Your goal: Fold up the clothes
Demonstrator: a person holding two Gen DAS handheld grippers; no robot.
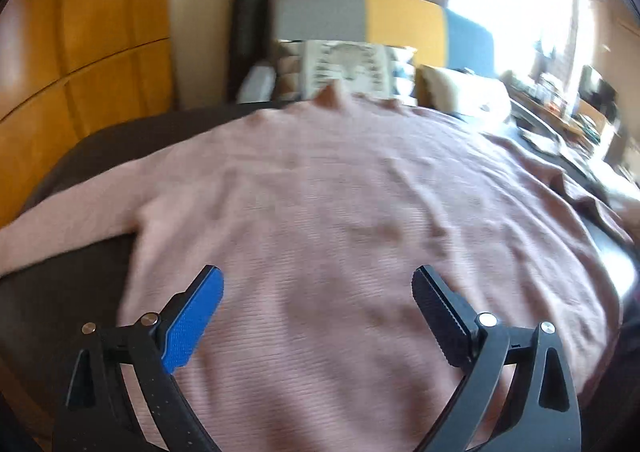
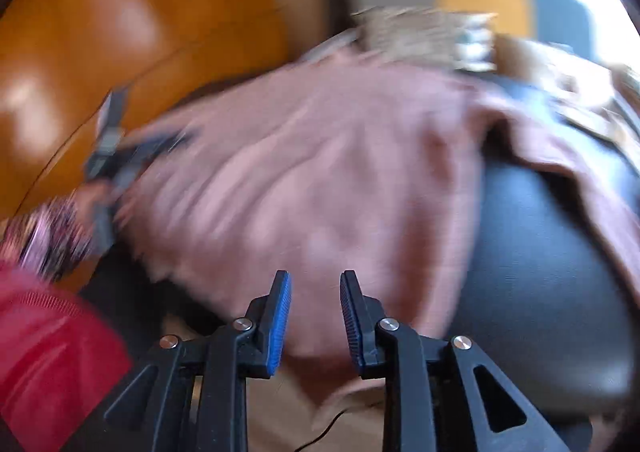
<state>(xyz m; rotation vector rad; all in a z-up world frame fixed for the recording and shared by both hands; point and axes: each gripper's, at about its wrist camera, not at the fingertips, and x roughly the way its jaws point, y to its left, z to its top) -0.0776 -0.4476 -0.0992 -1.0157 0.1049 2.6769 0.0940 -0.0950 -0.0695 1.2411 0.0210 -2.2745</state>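
Observation:
A pink ribbed sweater (image 1: 320,192) lies spread flat on a dark surface (image 1: 80,292), collar at the far end and one sleeve (image 1: 60,228) stretched out to the left. My left gripper (image 1: 318,276) hovers over the sweater's near part, jaws wide open with nothing between them. In the blurred right wrist view the sweater (image 2: 300,172) fills the middle, its other sleeve (image 2: 580,156) rumpled at the right. My right gripper (image 2: 315,276) is over the near hem, its blue pads (image 2: 280,316) a narrow gap apart and holding nothing. The left gripper (image 2: 108,156) shows as a blur at the sweater's left edge.
An orange wooden wardrobe (image 1: 80,52) stands at the left. Patterned pillows (image 1: 344,68) and a grey, yellow and blue headboard (image 1: 404,24) are behind the sweater. A cluttered desk (image 1: 568,104) sits under a bright window at the right. A person's red sleeve (image 2: 48,352) is bottom left.

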